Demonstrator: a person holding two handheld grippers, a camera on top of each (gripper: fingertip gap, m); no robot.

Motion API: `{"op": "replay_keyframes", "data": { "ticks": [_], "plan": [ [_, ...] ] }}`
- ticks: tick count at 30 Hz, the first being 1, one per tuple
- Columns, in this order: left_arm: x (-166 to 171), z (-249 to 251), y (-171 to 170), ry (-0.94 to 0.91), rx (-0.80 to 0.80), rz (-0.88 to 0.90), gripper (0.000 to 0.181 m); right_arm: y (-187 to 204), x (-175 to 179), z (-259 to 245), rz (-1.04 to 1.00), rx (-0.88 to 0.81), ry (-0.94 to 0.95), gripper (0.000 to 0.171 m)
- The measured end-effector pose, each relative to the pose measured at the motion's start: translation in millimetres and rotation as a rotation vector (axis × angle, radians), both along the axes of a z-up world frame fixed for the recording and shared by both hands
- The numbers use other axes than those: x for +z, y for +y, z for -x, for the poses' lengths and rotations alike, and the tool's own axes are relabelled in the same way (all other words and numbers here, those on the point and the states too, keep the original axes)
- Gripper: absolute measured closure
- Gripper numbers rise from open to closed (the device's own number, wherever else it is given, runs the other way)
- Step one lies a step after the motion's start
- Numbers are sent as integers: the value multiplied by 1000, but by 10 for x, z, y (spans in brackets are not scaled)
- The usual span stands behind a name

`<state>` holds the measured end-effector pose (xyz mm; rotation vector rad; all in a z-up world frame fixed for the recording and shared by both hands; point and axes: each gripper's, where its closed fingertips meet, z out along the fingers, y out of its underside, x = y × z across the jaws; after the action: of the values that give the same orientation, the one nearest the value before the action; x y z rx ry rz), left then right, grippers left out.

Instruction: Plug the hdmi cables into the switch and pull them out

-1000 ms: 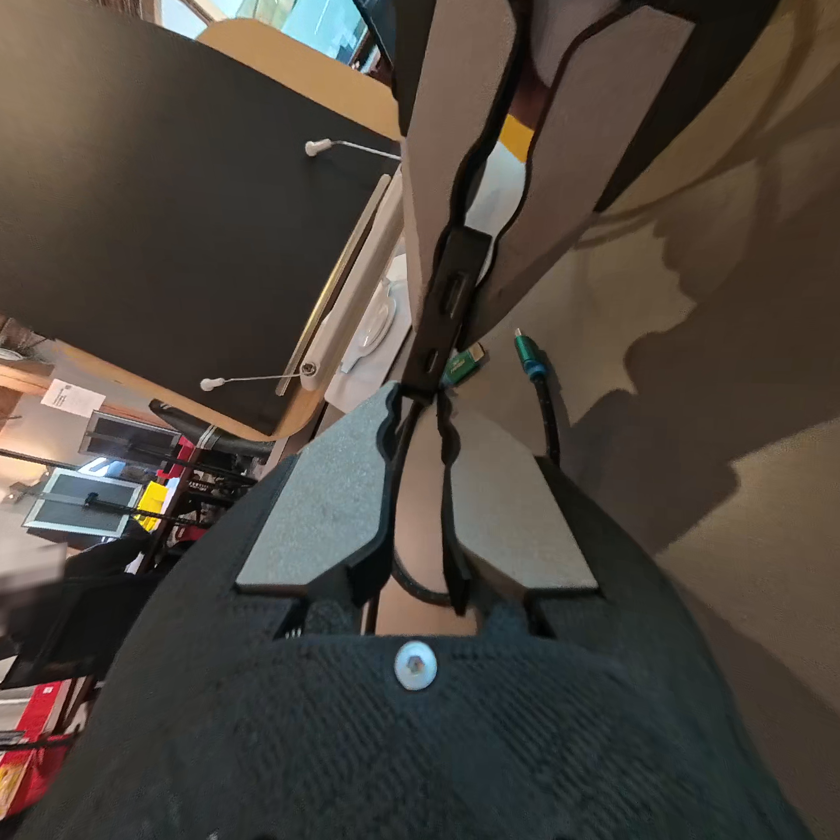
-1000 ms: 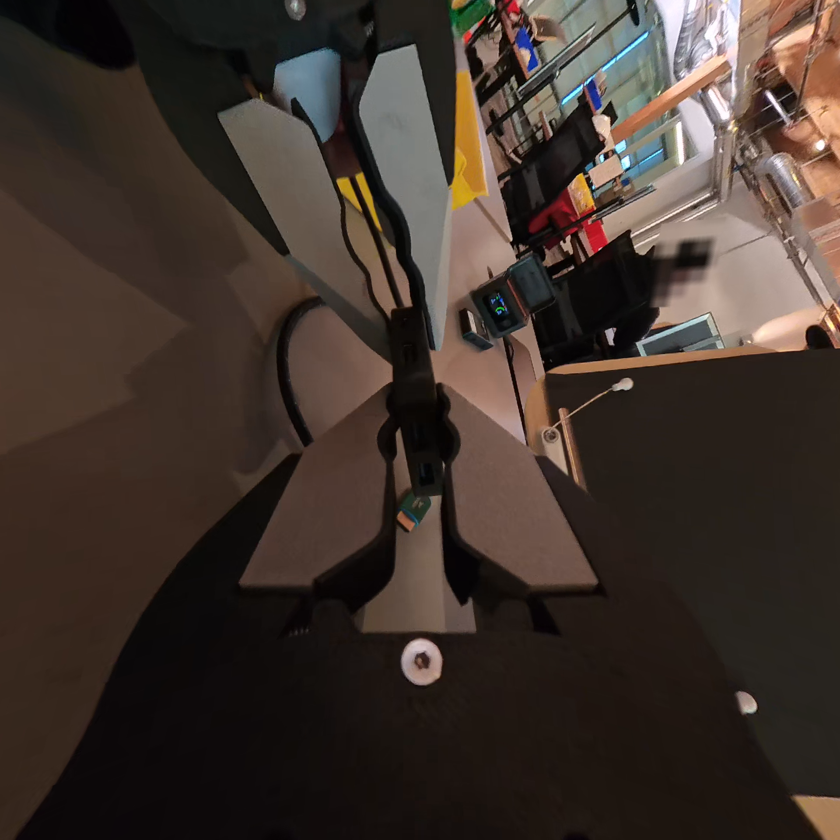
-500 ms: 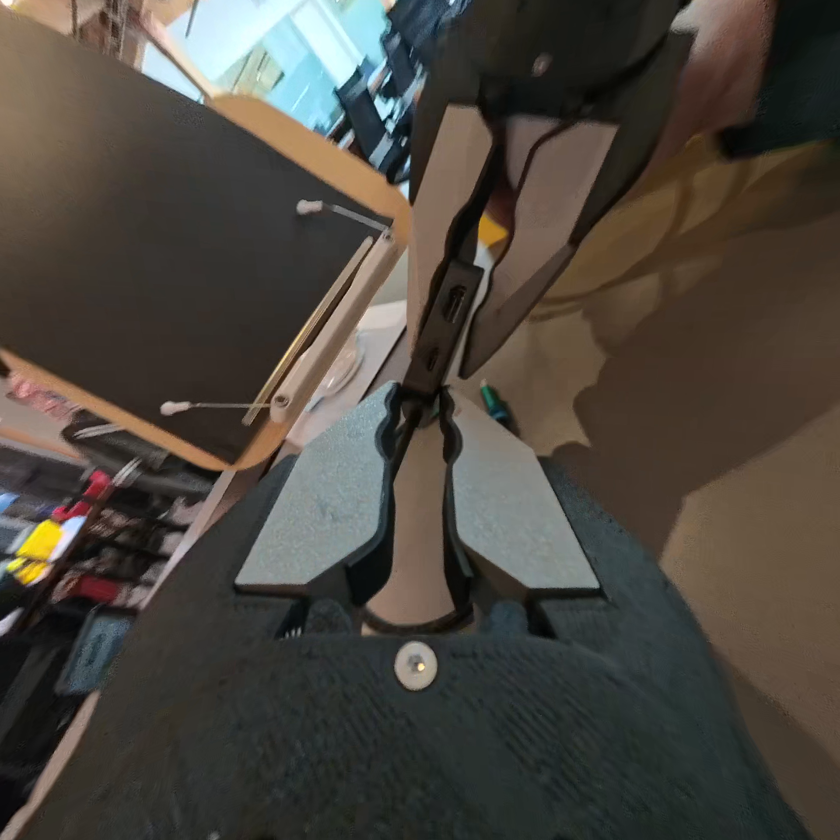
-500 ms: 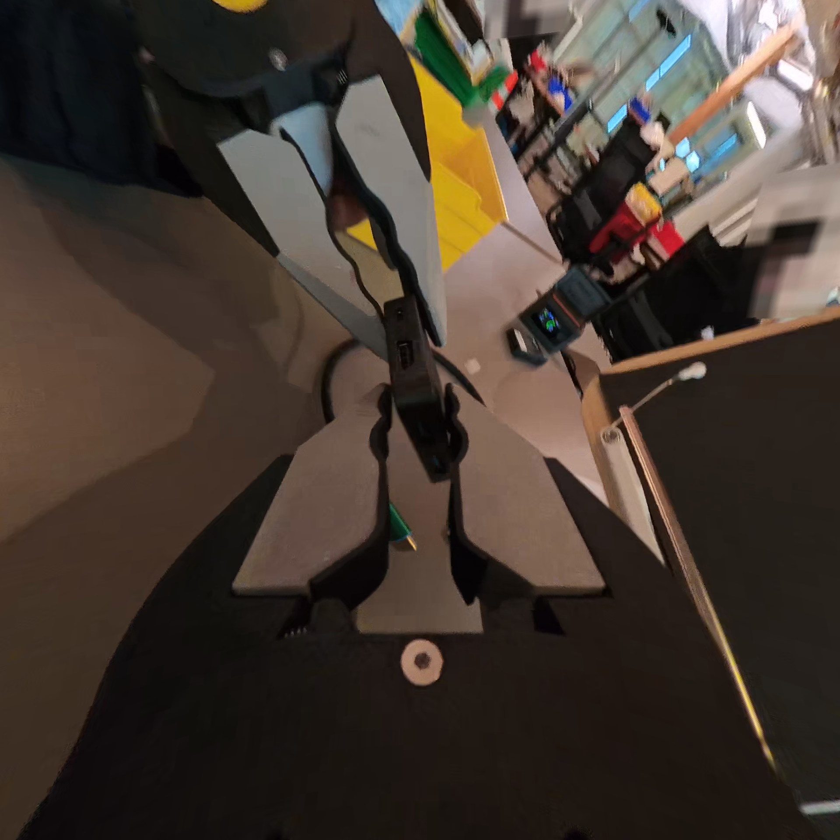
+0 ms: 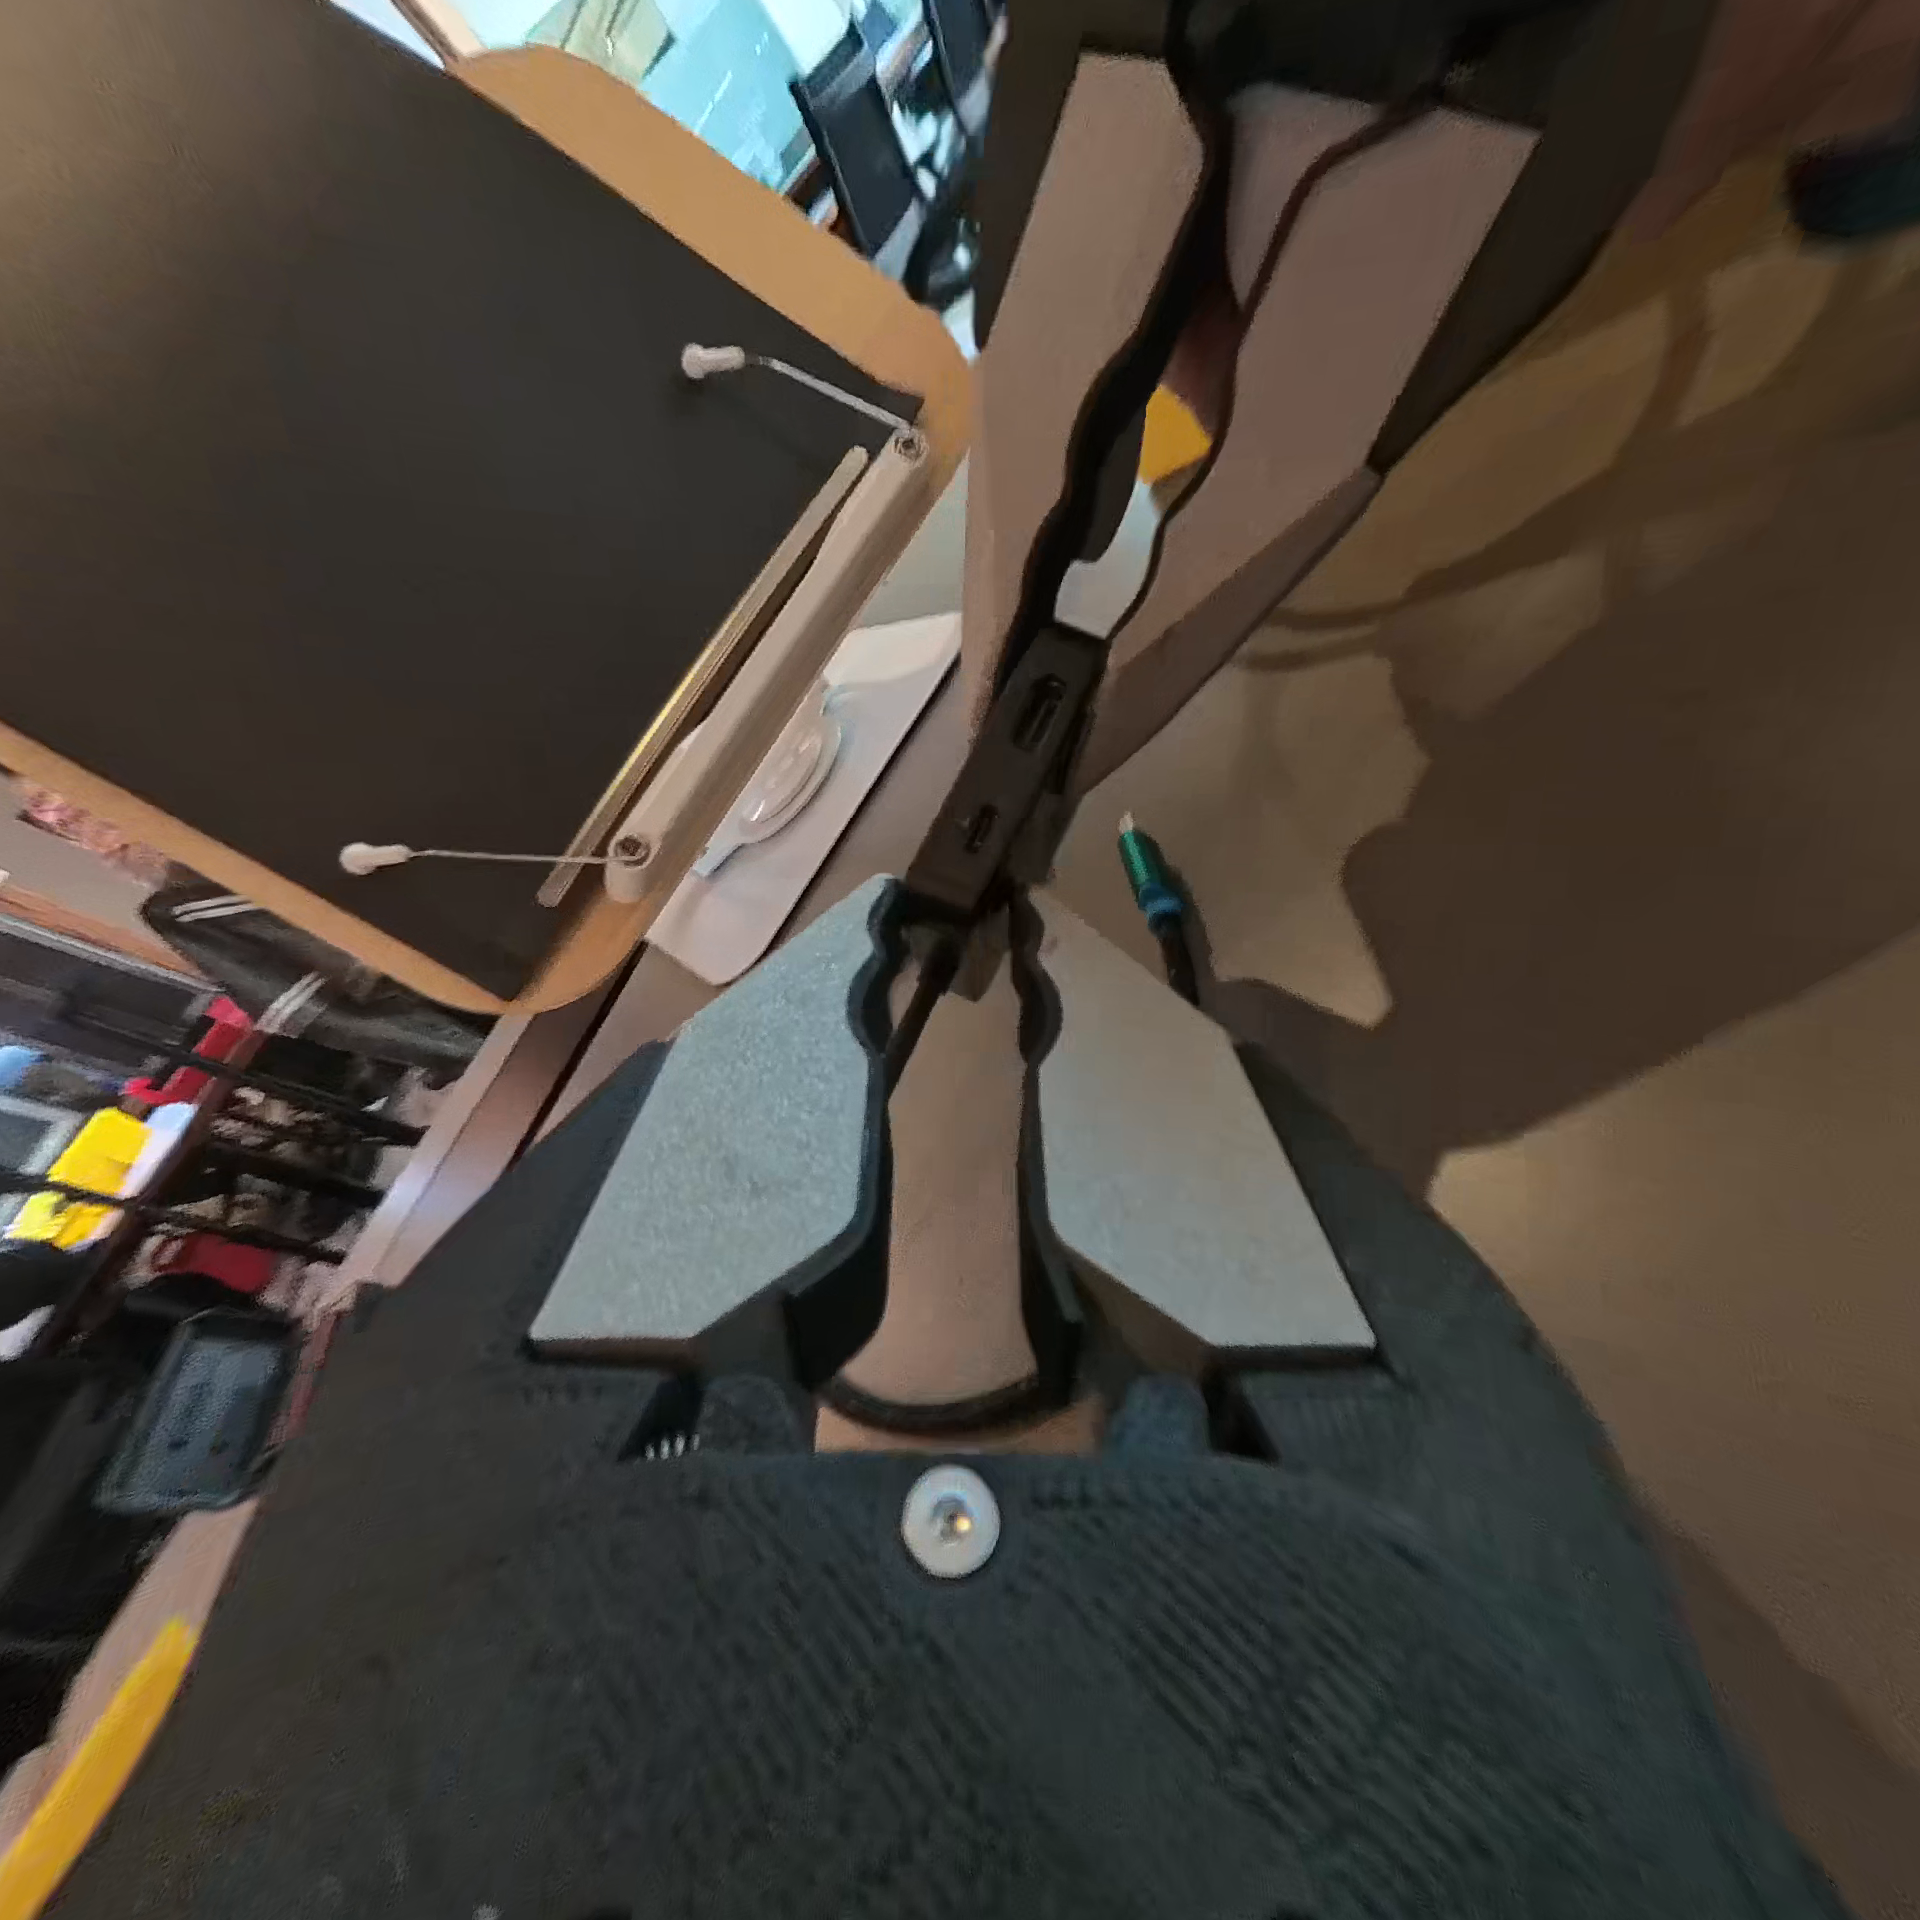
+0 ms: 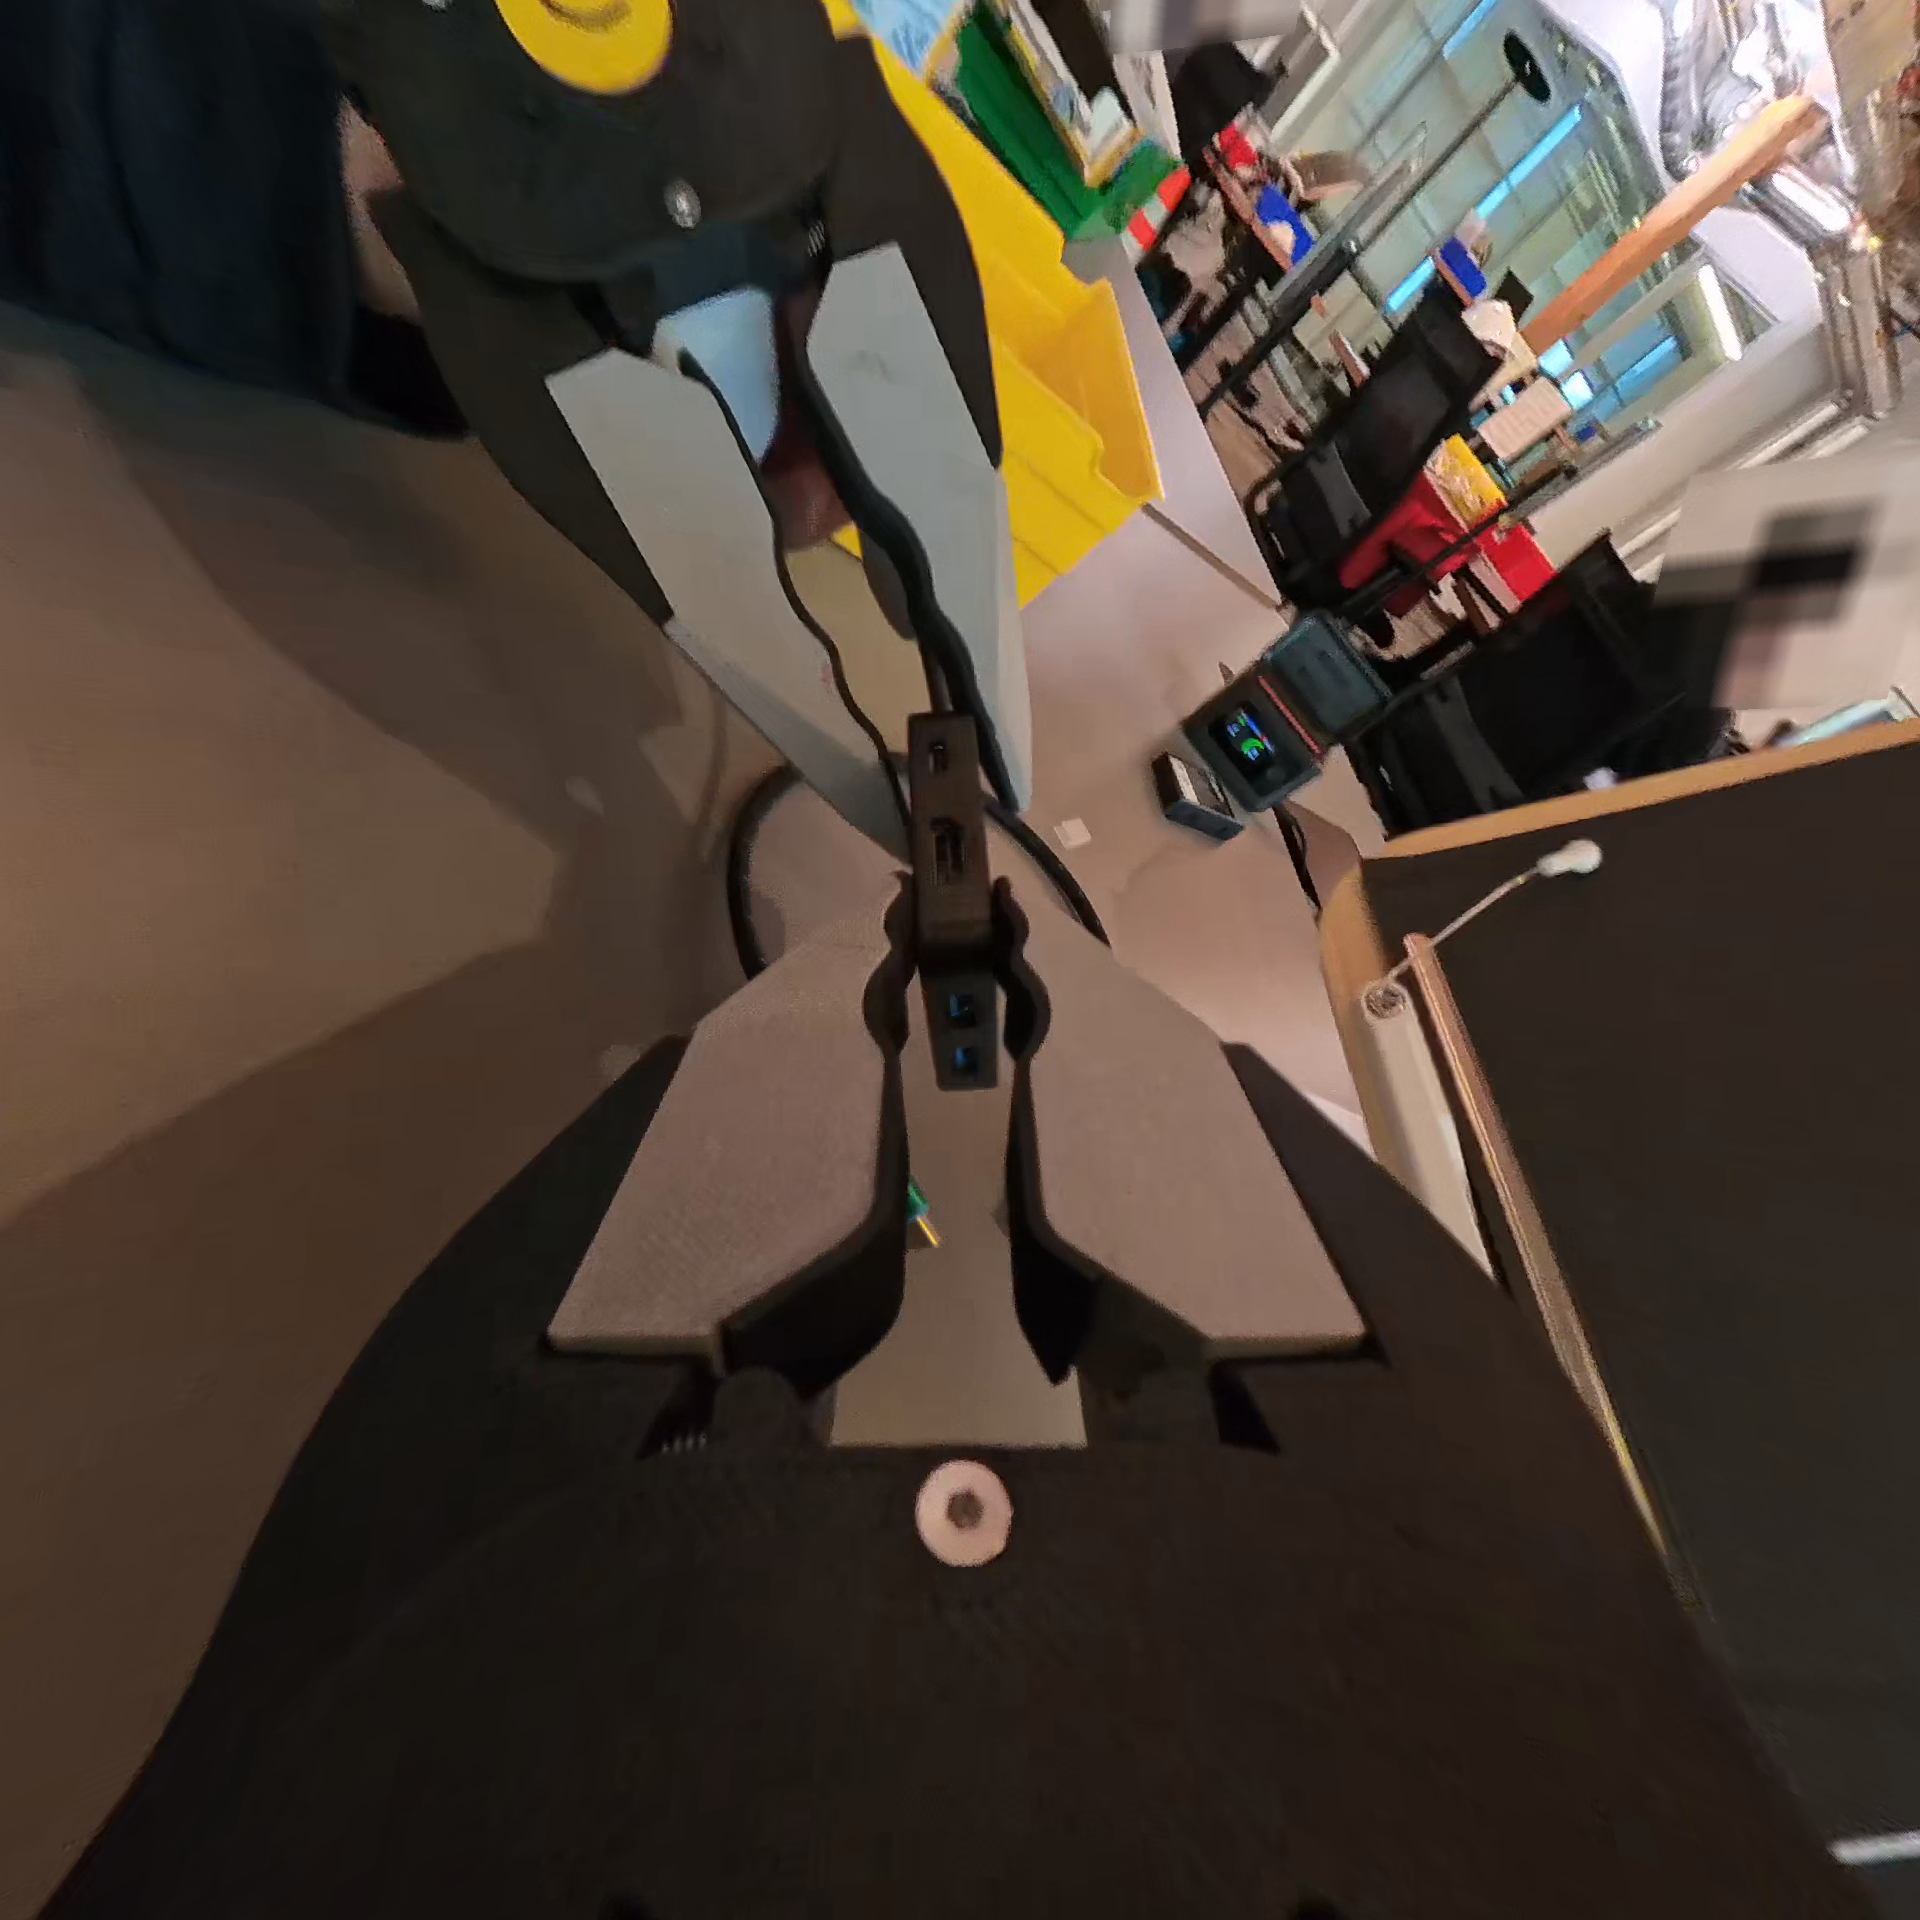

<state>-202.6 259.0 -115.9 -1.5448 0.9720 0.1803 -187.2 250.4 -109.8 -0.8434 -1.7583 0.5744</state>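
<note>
We hold the switch (image 5: 1003, 774) in the air above the worktop (image 5: 1662, 1299), one gripper at each end. Our left gripper (image 5: 951, 940) is clamped on the end where the switch's own thin lead comes out; our right gripper (image 6: 954, 971) is clamped on the opposite end, with two blue ports showing between its fingers. The switch's long axis runs straight from one gripper to the other, so each wrist view looks along it at the other gripper.

The side ports along the switch look empty, so no cable appears plugged in. One green plug (image 5: 1143, 873) with its black cable lies on the worktop just below and to the right of the switch in the left view; a green tip (image 6: 923, 1226) also peeks out under the right gripper's fingers.

We judge the next move needs one gripper freed to fetch a plug. Which gripper is nearer to it, we cannot tell.
</note>
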Motion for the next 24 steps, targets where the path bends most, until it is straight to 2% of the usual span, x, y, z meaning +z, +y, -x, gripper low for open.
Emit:
{"op": "replay_keyframes", "data": {
  "ticks": [4,10,14,19,24],
  "plan": [
    [85,-92,-94,-75,-79,-5,161,-129,123,-54,66,89,44,160],
    [15,-309,-248,-41,-207,12,162,-405,147,-104,120,236,42,160],
    [5,-231,-160,-11,-150,30,167,-311,124,-62,107,176,37,157],
    [-126,-107,-52,110,-55,23,169,-128,-11,-24,100,71,-23,155],
    [-66,-101,-83,166,-64,-26,169,-119,-9,-17,73,71,-15,155]
  ]
}}
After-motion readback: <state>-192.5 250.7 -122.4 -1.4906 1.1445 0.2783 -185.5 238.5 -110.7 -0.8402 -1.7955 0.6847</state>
